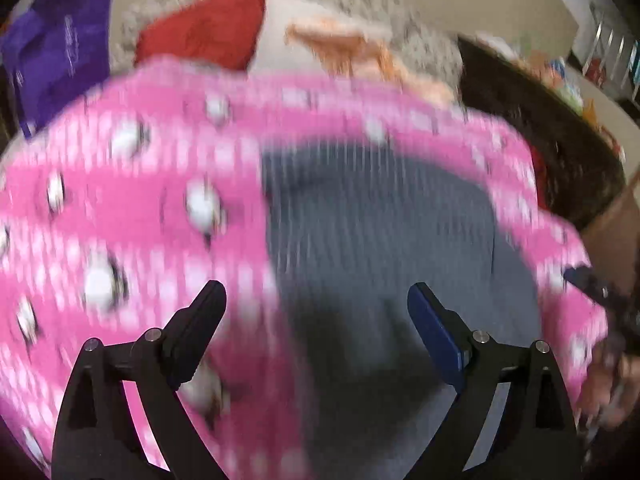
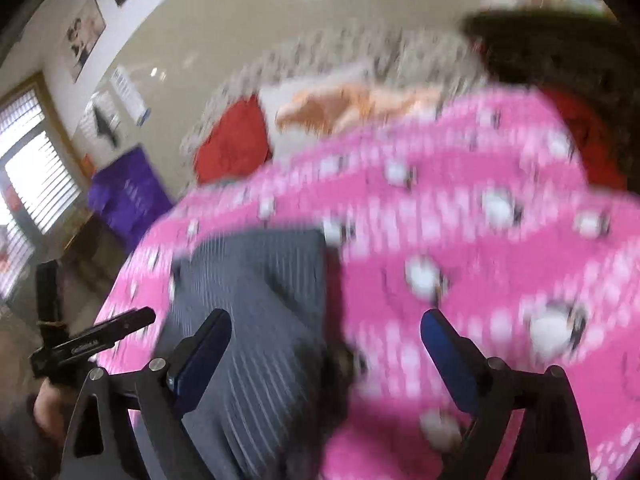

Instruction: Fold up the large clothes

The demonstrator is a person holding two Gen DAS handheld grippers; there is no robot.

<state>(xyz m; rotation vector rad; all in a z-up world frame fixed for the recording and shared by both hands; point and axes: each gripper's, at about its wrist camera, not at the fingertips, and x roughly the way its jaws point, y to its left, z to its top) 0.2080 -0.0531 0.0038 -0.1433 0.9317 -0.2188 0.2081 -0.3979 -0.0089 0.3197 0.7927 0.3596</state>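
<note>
Left gripper [image 1: 316, 300]: jaws spread wide, empty, above grey striped garment [image 1: 380, 220].
Right gripper [image 2: 326, 330]: jaws spread wide, empty.
Pink blanket [image 2: 460, 208]: motion-blurred.

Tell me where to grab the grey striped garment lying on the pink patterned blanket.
Pinch the grey striped garment at its far square corner, coming from above with the open right gripper. It lies flat on the pink patterned blanket, so only edges offer a fold to catch.
</note>
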